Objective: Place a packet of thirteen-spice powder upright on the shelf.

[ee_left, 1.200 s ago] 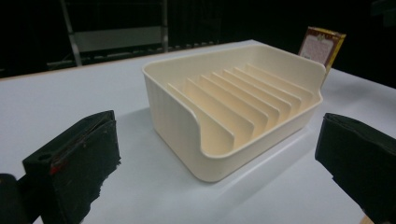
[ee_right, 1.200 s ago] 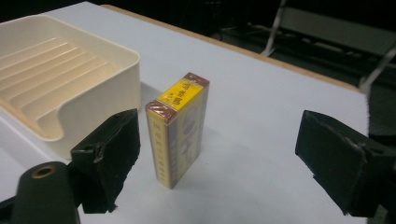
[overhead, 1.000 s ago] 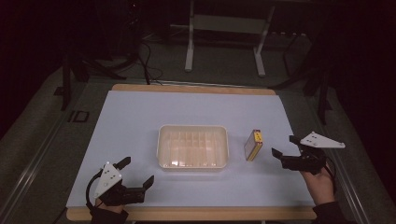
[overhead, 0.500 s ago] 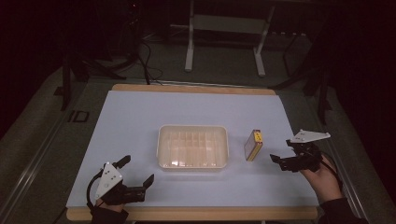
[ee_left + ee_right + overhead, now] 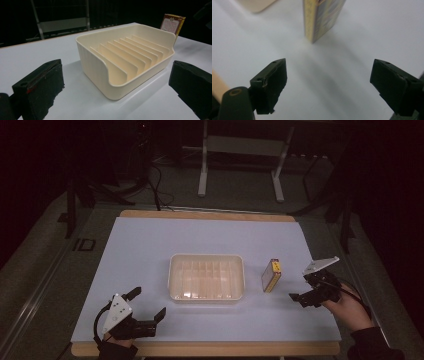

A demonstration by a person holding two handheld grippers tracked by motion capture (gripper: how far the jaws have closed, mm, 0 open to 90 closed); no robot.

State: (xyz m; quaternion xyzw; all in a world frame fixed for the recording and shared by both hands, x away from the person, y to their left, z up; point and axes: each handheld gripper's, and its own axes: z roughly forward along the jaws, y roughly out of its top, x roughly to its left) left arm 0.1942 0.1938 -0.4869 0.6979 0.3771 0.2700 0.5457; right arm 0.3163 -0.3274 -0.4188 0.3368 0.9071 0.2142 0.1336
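Yellow card box (image 5: pixel 322 17), upright on its narrow end: we find it straight ahead of the right gripper (image 5: pixel 328 83), beyond the tips and not touching either one. That gripper's jaws stand wide apart with bare table (image 5: pixel 352 40) between them. In the high view the same box (image 5: pixel 271 275) stands just off the gripper's (image 5: pixel 306 289) leading jaw, near but clear of it.

Cream plastic tray with upright divider ribs (image 5: pixel 127 60): we see it ahead of the left gripper (image 5: pixel 116 86), framed by the gap between its jaws, one rounded corner nearest the tips. These jaws also stand wide apart and hold nothing. The box (image 5: pixel 173 25) shows past the tray's far wall, toward the right-hand jaw's side.

In the high view the left gripper (image 5: pixel 148 306) sits near the table's front edge, the tray (image 5: pixel 206 297) diagonally beyond its tips.
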